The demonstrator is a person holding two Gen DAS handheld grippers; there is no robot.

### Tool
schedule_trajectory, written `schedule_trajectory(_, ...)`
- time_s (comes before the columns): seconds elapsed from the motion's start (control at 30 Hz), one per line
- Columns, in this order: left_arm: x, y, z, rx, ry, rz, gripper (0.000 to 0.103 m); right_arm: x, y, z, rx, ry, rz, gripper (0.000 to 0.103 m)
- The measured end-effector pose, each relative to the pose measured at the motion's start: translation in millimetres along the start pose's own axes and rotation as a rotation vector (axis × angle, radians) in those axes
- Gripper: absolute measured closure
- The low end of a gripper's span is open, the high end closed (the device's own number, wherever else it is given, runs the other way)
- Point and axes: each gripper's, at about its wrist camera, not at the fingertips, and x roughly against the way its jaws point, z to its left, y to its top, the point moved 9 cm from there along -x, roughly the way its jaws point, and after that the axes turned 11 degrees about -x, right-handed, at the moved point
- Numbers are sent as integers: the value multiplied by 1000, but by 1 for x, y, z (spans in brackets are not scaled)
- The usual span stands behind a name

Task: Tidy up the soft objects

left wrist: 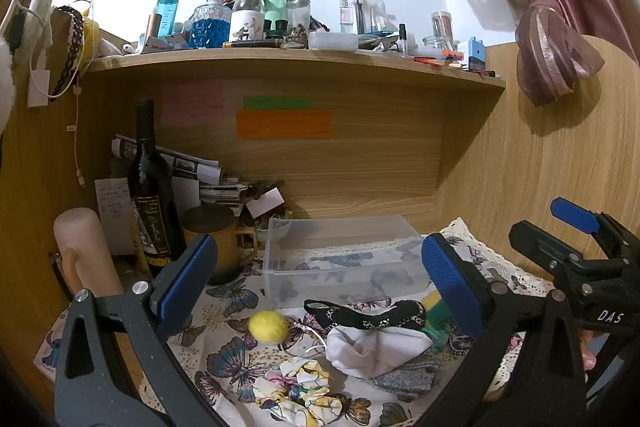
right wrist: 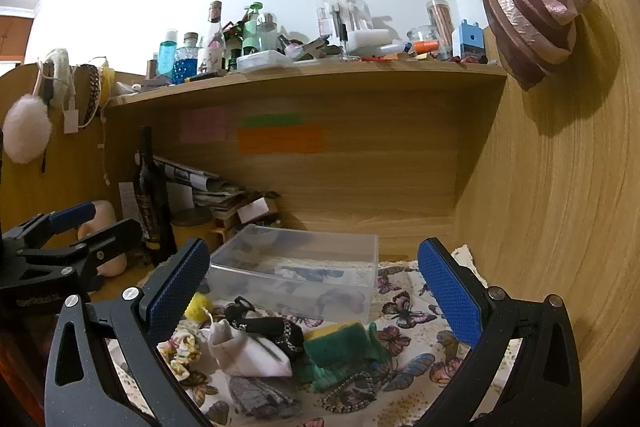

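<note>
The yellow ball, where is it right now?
In the left wrist view the yellow ball lies on the butterfly cloth, just in front of the clear plastic bin, left of the black pouch.

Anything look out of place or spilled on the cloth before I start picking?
Nothing spilled. The clear bin holds nothing yet; the white sock, black band, sponge and scrunchie lie loosely heaped before it.

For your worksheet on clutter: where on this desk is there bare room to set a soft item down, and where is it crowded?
Free: inside the clear plastic bin, and the butterfly cloth right of the green-and-yellow sponge. Crowded: the pile of white pouch, black band and floral scrunchie, and the back left corner around the dark bottle.
</note>
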Motion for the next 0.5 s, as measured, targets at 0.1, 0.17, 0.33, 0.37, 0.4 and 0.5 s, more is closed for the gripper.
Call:
schedule_trajectory(0.1,-6,-4,1,-6,1,17,0,-4,-4,-2,10,-13,12,0)
schedule_trajectory(0.17,-11,-10,2,-3,0,39,0,-8,-9,-6,15,-21,29,0)
schedule_trajectory(0.33,-27,-34,6,7,-25,112,0,-21,-26,-20,-13,-11,93,0)
schedule_trajectory(0.37,-30,-39,8,9,-24,126,0,-22,-30,-23,-21,-12,106,0)
schedule_trajectory(0.4,-32,-44,8,11,-24,138,0,-25,-34,-25,-27,-15,121,0)
schedule_trajectory(0.5,-42,-63,12,20,-38,191,1,-33,-49,-34,-27,-29,169,2)
